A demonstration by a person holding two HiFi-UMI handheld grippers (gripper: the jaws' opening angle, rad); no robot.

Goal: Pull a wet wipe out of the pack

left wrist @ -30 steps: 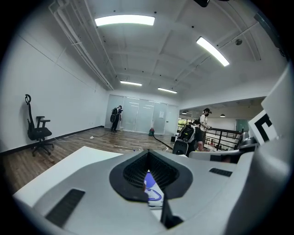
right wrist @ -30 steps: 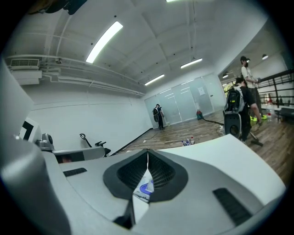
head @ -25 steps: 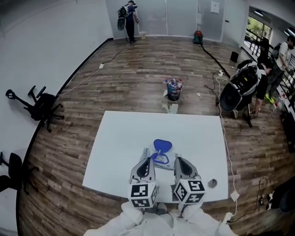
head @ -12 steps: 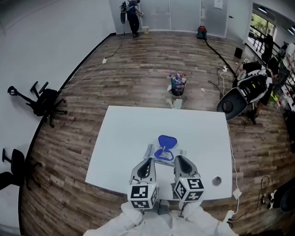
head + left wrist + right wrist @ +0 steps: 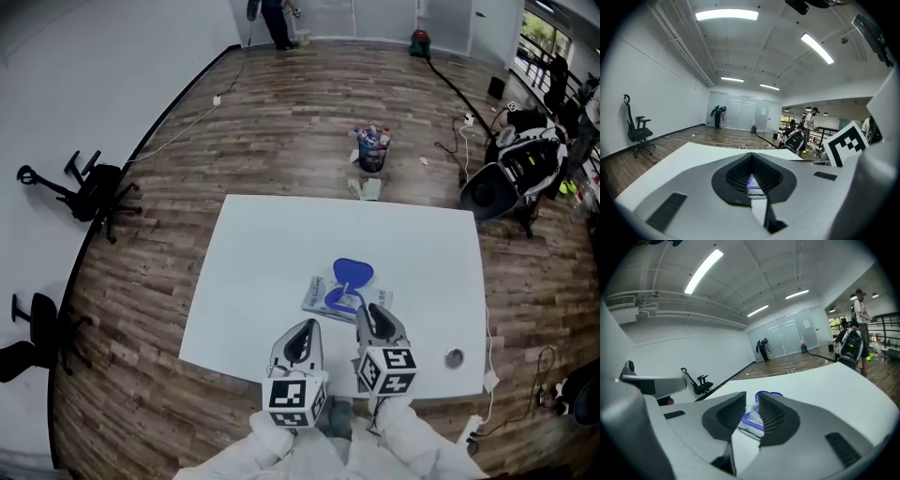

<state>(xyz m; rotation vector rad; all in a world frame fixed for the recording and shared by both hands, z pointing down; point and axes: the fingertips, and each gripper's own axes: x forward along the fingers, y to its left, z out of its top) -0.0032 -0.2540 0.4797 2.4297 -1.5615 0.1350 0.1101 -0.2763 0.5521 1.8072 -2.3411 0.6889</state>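
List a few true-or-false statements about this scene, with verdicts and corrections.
1. The wipe pack has its blue lid flipped open. True.
2. The pack lies on the floor. False: it lies on the white table.
3. A bucket holding bottles stands on the floor beyond the table. True.
4. The left gripper grips the pack. False: its fingers are together with nothing between them, and the pack lies beyond them.
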